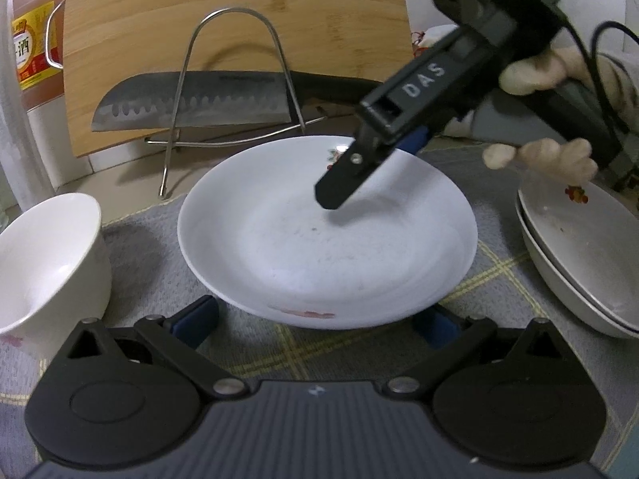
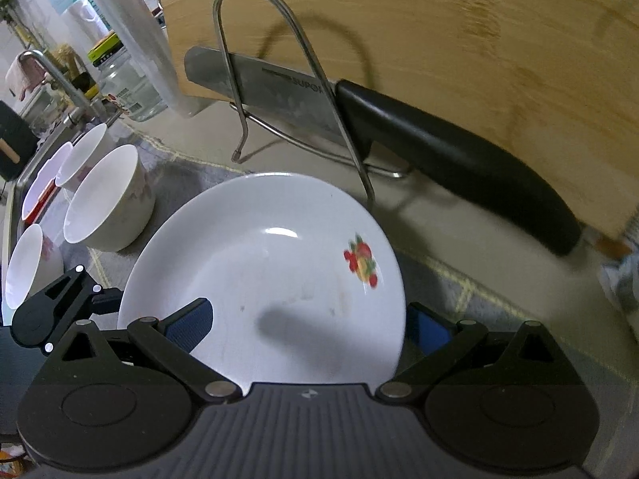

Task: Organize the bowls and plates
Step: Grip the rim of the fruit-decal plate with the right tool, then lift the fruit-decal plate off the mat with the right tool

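Knife and wire rack stand behind the white plate.

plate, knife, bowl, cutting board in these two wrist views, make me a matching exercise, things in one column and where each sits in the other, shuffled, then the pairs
Things
1. white plate
2. knife
3. white bowl
4. cutting board

Places
A. leaning upright behind the wire rack
B. resting across the wire rack, blade in front of the wood
C. on the grey cloth, left of the plate in the left wrist view
D. flat on the grey cloth between both grippers

Pairs: 1-D, 2-B, 3-C, 4-A
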Tool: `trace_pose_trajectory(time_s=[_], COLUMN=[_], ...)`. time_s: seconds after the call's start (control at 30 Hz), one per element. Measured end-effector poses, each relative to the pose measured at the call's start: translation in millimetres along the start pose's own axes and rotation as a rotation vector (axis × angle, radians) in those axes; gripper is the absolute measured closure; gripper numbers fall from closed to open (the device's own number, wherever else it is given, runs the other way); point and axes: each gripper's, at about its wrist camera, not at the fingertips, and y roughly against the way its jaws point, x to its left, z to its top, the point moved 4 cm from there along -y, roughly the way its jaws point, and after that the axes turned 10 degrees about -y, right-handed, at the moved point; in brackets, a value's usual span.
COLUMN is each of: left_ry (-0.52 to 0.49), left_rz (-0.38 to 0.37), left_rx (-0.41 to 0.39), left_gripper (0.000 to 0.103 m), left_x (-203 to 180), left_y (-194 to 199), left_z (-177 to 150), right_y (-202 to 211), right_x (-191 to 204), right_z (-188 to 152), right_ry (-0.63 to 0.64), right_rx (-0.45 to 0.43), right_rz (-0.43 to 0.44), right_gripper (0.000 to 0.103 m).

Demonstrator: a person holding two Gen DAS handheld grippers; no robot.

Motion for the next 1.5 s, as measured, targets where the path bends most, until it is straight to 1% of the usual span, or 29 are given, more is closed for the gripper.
trace_pose_trajectory(time_s=[0.4,0.63,0.7,0.73,0.93,1.27,1.5], left_ry=[-0.031,-0.06,-0.068,-0.069,-0.082,-0.099,-0.102], left_rz=[-0.01,-0.017,-0.021,-0.025,-0.033,-0.035,-0.009], left_rx=[-0.005,-0.01,-0.012,-0.013,-0.018,-0.023,-0.021], left_gripper=[0.001,0.001,0.0,0.0,0.0,0.0,0.0], left_x=[2.8,1.8,1.1,1.0,1.1,1.0,4.6], left_y=[0.3,0.7,1.5,1.8,1.6,0.9,0.1], left_z=[0.0,1.4,0.9,0.8,0.8,1.7,4.3], right_y=[-11.2,-11.5,-11.8,-11.5,-10.1,-9.5,-10.2], right_x=[3.9,4.7,5.2,5.3,3.9,4.3,7.8], right_z=[18.0,21.4,22.1,22.2,21.9,21.2,19.6], right_ry=[0.037,0.045,0.049,0.052,0.058,0.064,0.077], right_rx=[-0.003,-0.01,-0.009,-0.009,-0.009,-0.007,-0.011], right_rz=[0.036,0.054,0.06,0.06,0.056,0.051,0.034], right_gripper=[0.0,0.003,0.006,0.008,0.011,0.011,0.011])
